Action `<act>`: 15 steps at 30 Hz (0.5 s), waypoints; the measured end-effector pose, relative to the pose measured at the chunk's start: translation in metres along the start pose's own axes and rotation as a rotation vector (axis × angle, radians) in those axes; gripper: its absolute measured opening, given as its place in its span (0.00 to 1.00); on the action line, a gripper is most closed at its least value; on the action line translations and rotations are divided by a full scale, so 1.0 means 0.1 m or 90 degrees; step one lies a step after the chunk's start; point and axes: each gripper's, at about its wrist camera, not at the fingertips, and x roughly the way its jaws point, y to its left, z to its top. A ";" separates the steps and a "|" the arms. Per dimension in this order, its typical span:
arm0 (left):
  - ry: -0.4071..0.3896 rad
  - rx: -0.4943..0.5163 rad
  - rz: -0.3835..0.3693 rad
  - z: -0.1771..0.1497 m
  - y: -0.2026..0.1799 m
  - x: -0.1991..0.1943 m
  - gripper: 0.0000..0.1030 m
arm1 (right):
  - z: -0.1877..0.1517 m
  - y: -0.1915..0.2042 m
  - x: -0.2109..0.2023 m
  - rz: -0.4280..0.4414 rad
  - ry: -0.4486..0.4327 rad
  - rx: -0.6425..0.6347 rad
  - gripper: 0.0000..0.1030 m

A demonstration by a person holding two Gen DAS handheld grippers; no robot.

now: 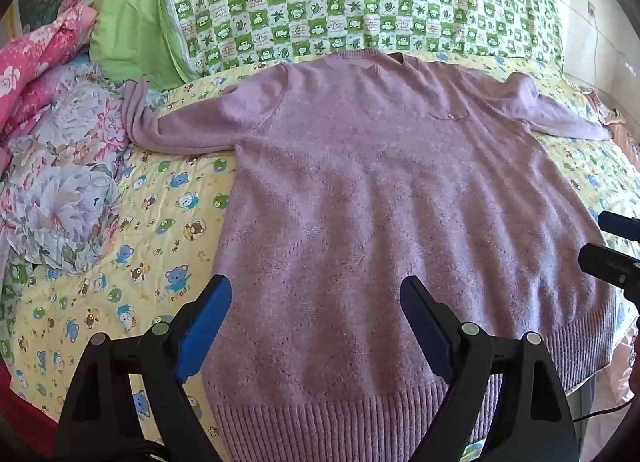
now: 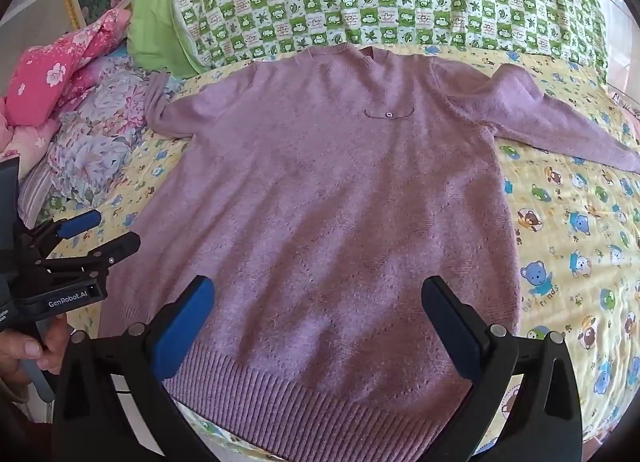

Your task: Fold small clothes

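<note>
A mauve knitted long-sleeved sweater is lying flat and face up on a pale yellow quilted bedspread printed with cartoon bears, its neckline pointing toward twelve o'clock and its ribbed hem toward six o'clock. Both sleeves are spreading outward: one is reaching toward nine o'clock, its cuff resting against a heap of floral bedding in lilac and pink, and the other is stretching toward three o'clock across the bedspread. Beyond the neckline, at twelve o'clock, a green-and-white checked quilt with frog and leaf motifs is lying across the head of the bed, with a plain lime-green pillow beside it at about ten o'clock.

The left gripper, black with blue pads, is hovering over the hem's left half with its jaws spread wide and nothing between them; no pad is pressing on the knit. The right gripper is hanging likewise over the lower part of the sweater, released, its jaws gaping and gripping nothing. In the right wrist view the left gripper is showing at nine o'clock, and a person's fingers are curling around its handle.
</note>
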 end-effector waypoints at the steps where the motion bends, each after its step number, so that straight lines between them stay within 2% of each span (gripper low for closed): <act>1: 0.001 0.000 -0.001 0.00 0.00 0.00 0.84 | 0.00 0.00 0.00 0.001 0.000 0.000 1.00; 15: 0.006 -0.008 -0.004 0.02 0.00 0.04 0.85 | 0.02 -0.01 0.00 0.003 0.001 0.005 1.00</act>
